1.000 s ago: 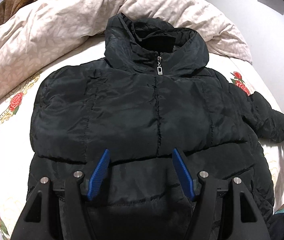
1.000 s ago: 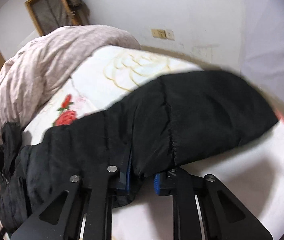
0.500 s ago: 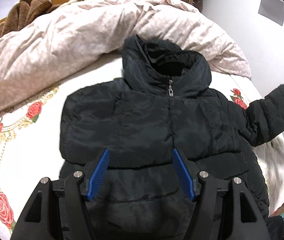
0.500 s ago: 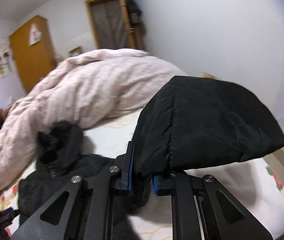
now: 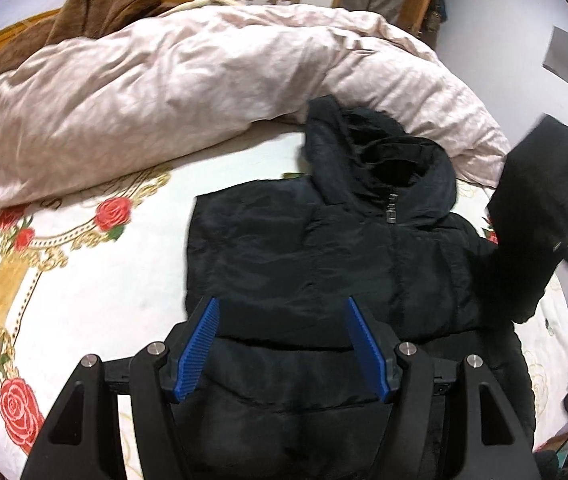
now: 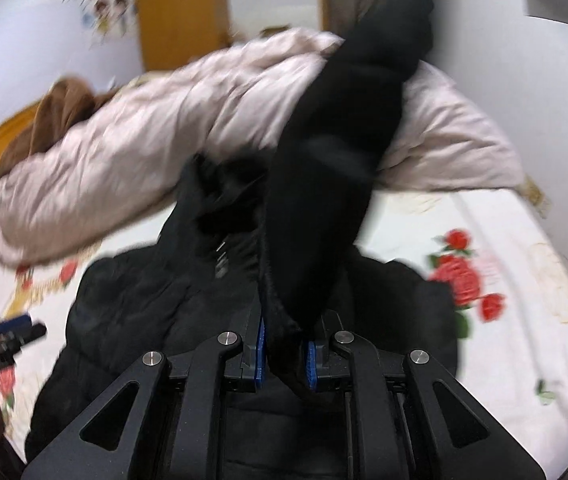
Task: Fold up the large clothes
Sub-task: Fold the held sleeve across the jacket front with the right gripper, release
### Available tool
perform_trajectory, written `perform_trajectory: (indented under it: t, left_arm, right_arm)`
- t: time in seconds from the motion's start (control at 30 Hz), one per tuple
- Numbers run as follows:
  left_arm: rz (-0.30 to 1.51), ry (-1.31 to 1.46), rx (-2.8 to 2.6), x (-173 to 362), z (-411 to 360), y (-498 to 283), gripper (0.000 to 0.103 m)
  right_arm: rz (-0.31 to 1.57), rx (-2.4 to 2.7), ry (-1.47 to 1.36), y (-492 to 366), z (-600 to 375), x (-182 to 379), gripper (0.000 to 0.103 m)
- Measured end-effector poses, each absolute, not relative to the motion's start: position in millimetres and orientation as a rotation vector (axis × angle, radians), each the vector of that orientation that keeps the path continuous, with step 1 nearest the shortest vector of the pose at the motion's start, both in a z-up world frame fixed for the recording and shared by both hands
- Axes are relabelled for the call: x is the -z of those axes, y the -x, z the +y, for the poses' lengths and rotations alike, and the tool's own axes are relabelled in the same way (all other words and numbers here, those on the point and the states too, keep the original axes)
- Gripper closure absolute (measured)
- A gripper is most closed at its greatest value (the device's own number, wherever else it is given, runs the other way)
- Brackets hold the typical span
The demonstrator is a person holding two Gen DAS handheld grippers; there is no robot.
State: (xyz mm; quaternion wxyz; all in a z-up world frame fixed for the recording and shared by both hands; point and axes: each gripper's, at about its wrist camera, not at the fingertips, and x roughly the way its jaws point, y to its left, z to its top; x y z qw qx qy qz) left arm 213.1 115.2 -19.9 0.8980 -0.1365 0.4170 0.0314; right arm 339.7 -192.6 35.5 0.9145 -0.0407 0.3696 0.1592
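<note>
A black hooded puffer jacket (image 5: 324, 248) lies front-up on the bed, zipped, hood toward the duvet. My left gripper (image 5: 281, 344) is open and empty, held above the jacket's lower front. My right gripper (image 6: 284, 360) is shut on the jacket's right sleeve (image 6: 336, 168) and holds it up in the air over the jacket's body (image 6: 143, 304). In the left wrist view the raised sleeve (image 5: 544, 216) hangs at the right edge.
A rumpled pink duvet (image 5: 187, 92) lies across the back of the bed, with a brown blanket (image 5: 95, 8) behind it. The sheet (image 5: 83, 272) is white with red roses. A wall runs close along the right side (image 6: 556, 92).
My right gripper has lifted the sleeve off the bed and swung it up and inward over the jacket. My left gripper has drawn back and up, still open.
</note>
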Motion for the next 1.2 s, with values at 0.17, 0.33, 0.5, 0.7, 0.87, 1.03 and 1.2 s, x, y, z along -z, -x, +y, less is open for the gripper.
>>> perform_trajectory:
  t: [0.17,0.33,0.5,0.7,0.87,1.03,1.2]
  left_arm:
    - [0.883,0.327,-0.100,35.8,138.8,-208.4,0.036]
    - [0.900,0.340,-0.095,46.0,147.0,-210.3,0.036]
    - [0.905,0.373,-0.035,44.9,138.2,-226.3,0.035]
    - [0.910,0.376,0.108,45.7,96.5,-270.4,0.025]
    - [1.008,0.378,0.168,74.1,62.6,-315.2,0.028]
    - [0.970,0.236,0.149,70.9,36.9,-318.1,0.093]
    - [0.897,0.142,0.019,60.9,45.2,-304.4,0.094]
  right_arm:
    - [0.882,-0.411,0.141,-344.7,-146.2,22.8,0.077]
    - [0.950,-0.459,0.221,-345.3,-117.9,63.5,0.060]
    - [0.938,-0.548,0.196,-329.6,-121.3,50.6,0.033]
    - [0.891,-0.561,0.128,-305.0,-158.5,29.2,0.031]
    - [0.886,-0.367,0.036,-318.5,-227.9,29.3,0.031]
    - [0.864,-0.240,-0.041,-339.2,-276.2,27.5,0.045]
    - [0.844,-0.220,-0.073,-355.7,-280.7,27.1,0.051]
